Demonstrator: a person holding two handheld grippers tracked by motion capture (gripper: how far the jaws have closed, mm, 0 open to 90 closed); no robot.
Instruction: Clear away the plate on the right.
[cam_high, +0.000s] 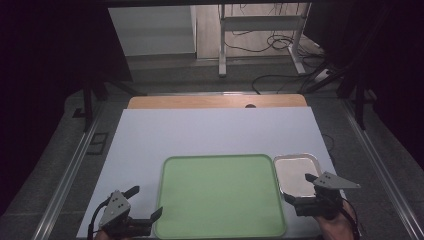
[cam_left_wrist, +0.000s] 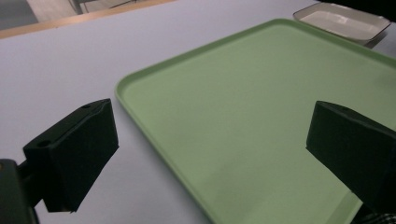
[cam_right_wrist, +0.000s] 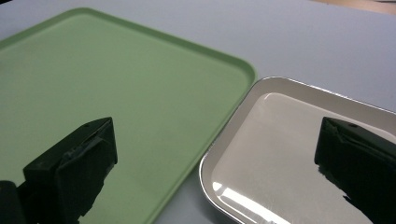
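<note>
A pale green tray (cam_high: 220, 195) lies empty at the table's front centre. An empty shiny metal tray (cam_high: 295, 172) sits against its right side. My left gripper (cam_high: 146, 201) stands open at the green tray's front left corner, its jaws straddling the tray's left rim (cam_left_wrist: 140, 121) with nothing between them. In the left gripper view its gap (cam_left_wrist: 210, 121) spans the green surface. My right gripper (cam_high: 298, 187) is open over the metal tray's front left part. In the right gripper view its jaws (cam_right_wrist: 215, 135) straddle the seam between the green tray (cam_right_wrist: 116, 70) and the metal tray (cam_right_wrist: 280, 154).
A pale sheet (cam_high: 210, 135) covers the table, with a strip of wood (cam_high: 215, 101) showing at the far edge. Beyond it stand a metal frame (cam_high: 222, 45) and cables (cam_high: 270, 42) on the floor. The metal tray (cam_left_wrist: 345, 21) lies far off in the left gripper view.
</note>
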